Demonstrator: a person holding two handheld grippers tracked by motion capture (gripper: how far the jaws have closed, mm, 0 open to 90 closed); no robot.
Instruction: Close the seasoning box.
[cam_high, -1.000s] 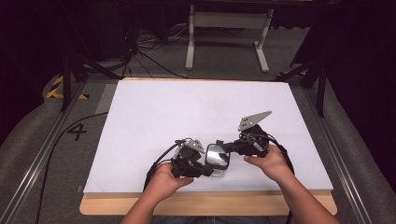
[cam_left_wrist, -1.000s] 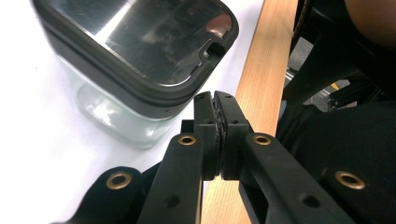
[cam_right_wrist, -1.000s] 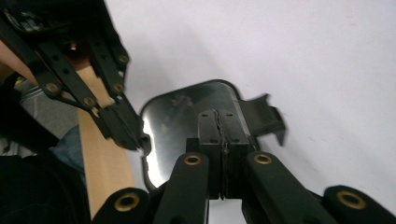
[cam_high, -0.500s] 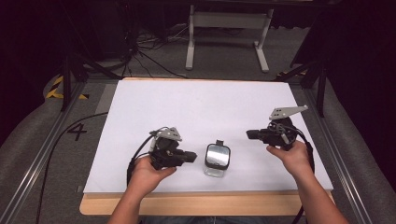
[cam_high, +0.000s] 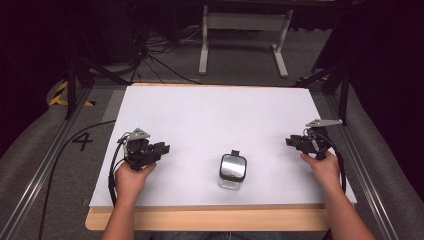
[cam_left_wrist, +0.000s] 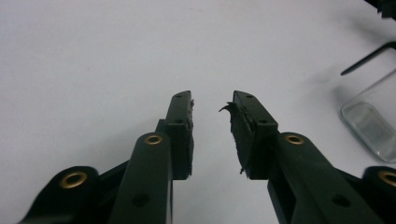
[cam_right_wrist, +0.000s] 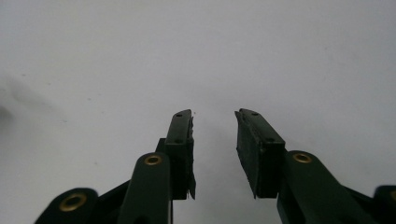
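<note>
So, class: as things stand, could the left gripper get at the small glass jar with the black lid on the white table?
Probably yes. The left gripper stands open with nothing between its fingers, and bare white table lies between it and the jar, which sits alone, untouched.

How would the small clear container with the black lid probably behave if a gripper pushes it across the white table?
The container looks like rigid clear plastic or glass, so it is probably stiff rather than floppy. Its smooth walls may slip between the pads. It seems to lie on a flat side on the white table, so it would likely slide rather than roll.
</note>
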